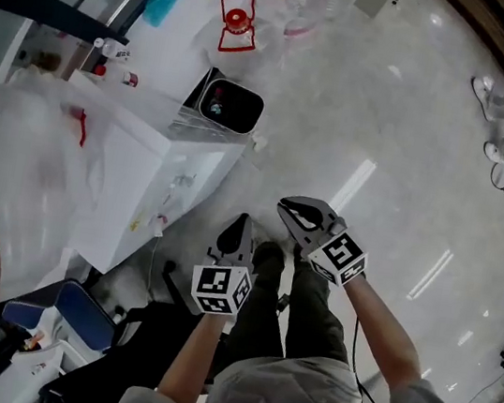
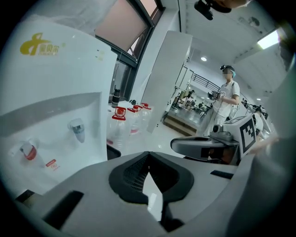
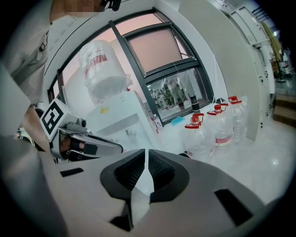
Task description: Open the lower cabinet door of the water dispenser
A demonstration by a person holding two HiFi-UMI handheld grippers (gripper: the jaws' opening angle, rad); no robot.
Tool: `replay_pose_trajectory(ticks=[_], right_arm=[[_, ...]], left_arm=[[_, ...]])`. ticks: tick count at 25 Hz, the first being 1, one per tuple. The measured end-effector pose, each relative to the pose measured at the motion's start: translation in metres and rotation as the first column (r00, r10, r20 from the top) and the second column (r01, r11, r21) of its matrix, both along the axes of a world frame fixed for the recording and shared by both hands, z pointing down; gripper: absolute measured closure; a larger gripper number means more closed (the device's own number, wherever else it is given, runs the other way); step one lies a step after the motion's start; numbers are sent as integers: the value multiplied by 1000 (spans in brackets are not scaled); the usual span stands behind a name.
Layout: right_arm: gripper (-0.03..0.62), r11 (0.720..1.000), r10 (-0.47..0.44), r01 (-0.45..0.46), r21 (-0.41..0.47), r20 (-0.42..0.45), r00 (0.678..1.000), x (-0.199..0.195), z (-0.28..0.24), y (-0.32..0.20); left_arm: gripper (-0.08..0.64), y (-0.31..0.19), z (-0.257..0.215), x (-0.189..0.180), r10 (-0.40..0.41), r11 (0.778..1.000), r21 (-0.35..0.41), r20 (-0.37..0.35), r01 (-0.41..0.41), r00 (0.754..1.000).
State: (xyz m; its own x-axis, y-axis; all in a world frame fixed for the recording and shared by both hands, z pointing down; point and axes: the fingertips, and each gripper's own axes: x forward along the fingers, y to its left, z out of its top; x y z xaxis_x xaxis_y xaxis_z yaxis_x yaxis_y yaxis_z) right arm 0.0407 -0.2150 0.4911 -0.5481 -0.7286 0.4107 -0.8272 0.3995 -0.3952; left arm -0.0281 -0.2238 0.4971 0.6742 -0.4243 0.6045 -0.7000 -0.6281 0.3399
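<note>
The white water dispenser (image 1: 158, 167) stands at the left under a large wrapped bottle (image 1: 8, 186). Its tap recess with a red tap (image 2: 27, 150) and a grey tap (image 2: 76, 129) fills the left of the left gripper view. No view shows its lower cabinet door. My left gripper (image 1: 241, 221) hangs to the right of the dispenser's front, shut and holding nothing, with its tips together (image 2: 148, 155). My right gripper (image 1: 287, 207) floats beside it, farther from the dispenser, also shut and holding nothing (image 3: 146, 155). Neither touches the dispenser (image 3: 115, 120).
A black-rimmed bin (image 1: 231, 107) sits on the floor past the dispenser. Red-capped water bottles (image 1: 238, 23) stand beyond it by the window, also in the gripper views as bottles (image 3: 199, 134). A blue seat (image 1: 73, 310) is at the lower left. A person in white (image 2: 226, 99) stands far off.
</note>
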Motion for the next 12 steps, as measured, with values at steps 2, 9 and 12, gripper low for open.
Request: replay_pose_trajectory(ticks=[2,9,12], right_arm=[[580,1000,-2,2,3,-11,1000,-6,15,-5],[580,999,-9,8,-38,-28,1000,-10,81,-18],[580,998,-41,40,-58,-21,999,-11,105,-22]], left_arm=[[551,-3,16,-2,30,1000,-2,-4,-30,1000],[551,-22,76,-13,39,999,-28,21,-39,999],[551,-31,97,-16,14,999,-36,46,-13,999]])
